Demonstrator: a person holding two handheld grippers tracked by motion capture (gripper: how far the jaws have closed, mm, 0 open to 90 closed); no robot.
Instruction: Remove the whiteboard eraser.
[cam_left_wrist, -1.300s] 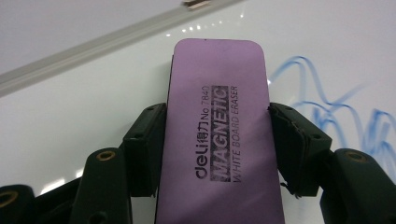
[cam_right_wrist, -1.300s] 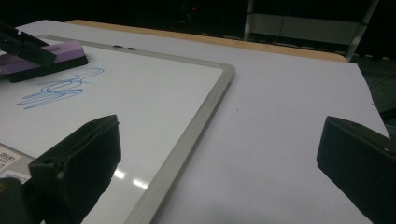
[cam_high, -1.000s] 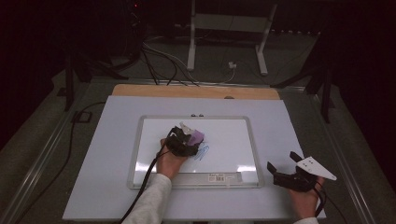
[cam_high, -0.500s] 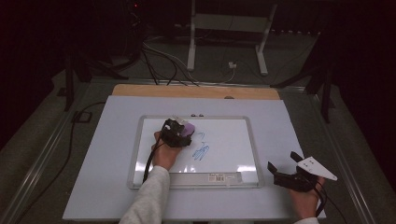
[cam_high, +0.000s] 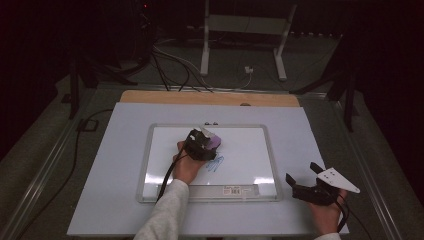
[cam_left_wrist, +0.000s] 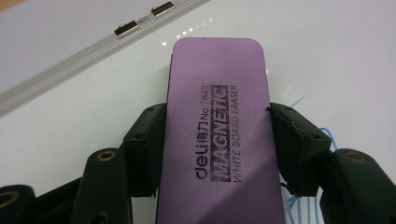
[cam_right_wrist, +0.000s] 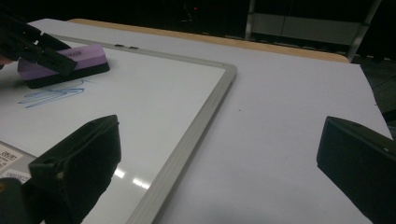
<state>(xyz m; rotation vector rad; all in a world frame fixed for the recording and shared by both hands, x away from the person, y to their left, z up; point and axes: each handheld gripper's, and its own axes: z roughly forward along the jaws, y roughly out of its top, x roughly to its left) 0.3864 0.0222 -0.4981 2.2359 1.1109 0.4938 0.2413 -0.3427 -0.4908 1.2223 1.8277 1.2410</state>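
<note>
The purple eraser (cam_left_wrist: 217, 135) reads "deli No 7840 MAGNETIC WHITE BOARD ERASER" in black along its top, with two Chinese characters after the brand that are too small to make out. It lies flat on the whiteboard (cam_high: 250, 150), near the board's upper edge and left of its middle, and the left gripper (cam_high: 201, 145) has it clamped, one black pad pressed on each long side. The near end of the eraser is cut off at the bottom of the left gripper view. Blue scribbles (cam_high: 215, 164) sit on the whiteboard just beside the eraser, on its near side; the person's hand covers part of them. A small barcode label (cam_high: 234, 190) sits on the whiteboard's bottom frame, its print unreadable. The right gripper (cam_high: 306, 181) rests off the whiteboard's lower right corner, its jaws spread wide with nothing between them.
</note>
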